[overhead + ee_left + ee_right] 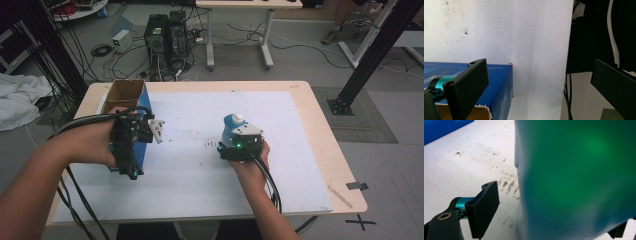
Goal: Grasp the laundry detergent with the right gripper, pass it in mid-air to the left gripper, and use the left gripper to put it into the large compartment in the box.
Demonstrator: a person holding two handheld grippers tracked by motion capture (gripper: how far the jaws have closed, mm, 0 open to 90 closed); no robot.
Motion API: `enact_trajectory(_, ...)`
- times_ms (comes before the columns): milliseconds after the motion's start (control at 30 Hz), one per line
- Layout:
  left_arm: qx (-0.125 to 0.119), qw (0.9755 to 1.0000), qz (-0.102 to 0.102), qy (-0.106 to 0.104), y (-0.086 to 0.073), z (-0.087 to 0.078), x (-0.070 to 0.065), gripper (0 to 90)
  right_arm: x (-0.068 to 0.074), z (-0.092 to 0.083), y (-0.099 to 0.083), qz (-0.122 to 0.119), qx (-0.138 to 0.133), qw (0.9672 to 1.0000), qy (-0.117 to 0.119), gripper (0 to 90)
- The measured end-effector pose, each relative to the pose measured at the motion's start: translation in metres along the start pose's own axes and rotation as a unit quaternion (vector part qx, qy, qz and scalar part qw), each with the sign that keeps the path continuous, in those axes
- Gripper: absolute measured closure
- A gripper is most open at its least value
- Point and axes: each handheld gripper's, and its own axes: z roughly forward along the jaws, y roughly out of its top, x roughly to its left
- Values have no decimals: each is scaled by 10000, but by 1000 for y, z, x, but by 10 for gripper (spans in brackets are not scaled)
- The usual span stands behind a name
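At the table's left, the left tongs (131, 142) gape wide beside a blue open-topped cardboard box (131, 95) on the white mat (190, 185). Right of centre, the right tongs (240, 142) straddle a blue white-capped bottle (234, 125); grip unclear.

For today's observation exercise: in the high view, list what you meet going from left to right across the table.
Open blue cardboard box → left gripper → blue bottle with a white cap, with the right gripper at it → bare wooden table edge.
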Motion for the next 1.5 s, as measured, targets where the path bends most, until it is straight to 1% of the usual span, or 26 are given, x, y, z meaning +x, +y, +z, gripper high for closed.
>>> enact_trajectory(133,5,10000,-10,-8,-1,1,0,17,1,1,-1,52,-103,9999,-47,127)
enact_trajectory(167,6,10000,-10,-7,-1,1,0,17,0,1,-1,55,-138,9999,-64,173)
enact_trajectory(200,-2,10000,-21,-5,-2,1,0,17,0,0,-1,63,-158,9998,-39,196)
enact_trajectory(233,6,10000,-23,-4,-2,1,0,17,0,0,-1,67,-182,9998,-42,214)
enact_trajectory(300,11,10000,-28,-4,-2,1,0,17,-1,0,-1,71,-204,9997,-81,220)
enact_trajectory(367,11,10000,-20,-6,-2,1,0,17,-1,0,-1,82,-192,9998,-71,246)
enact_trajectory(533,-17,10000,-34,-3,-2,1,0,17,-2,1,-1,97,-169,9997,-115,252)
enact_trajectory(567,-26,10000,-22,6,-2,1,0,17,-2,2,-1,80,-165,9998,-112,273)
enact_trajectory(700,-7,10000,-11,-1,-2,1,-1,17,-1,1,-1,68,-183,9998,-82,289)
enact_trajectory(767,11,10000,-16,2,-2,1,0,17,-1,1,-1,66,-192,9998,-35,319)
enact_trajectory(933,-12,10000,-32,-4,-3,2,0,17,-2,2,-1,60,-194,9998,-42,327)
enact_trajectory(1033,12,10000,-28,-4,-3,2,0,17,-4,1,-1,167,-205,9996,-25,334)
enact_trajectory(1300,21,10000,-13,-6,-1,3,1,17,-3,2,-2,176,-211,9996,47,375)
enact_trajectory(1500,46,10000,-20,4,-2,2,2,17,-4,2,-2,148,-213,9997,35,396)
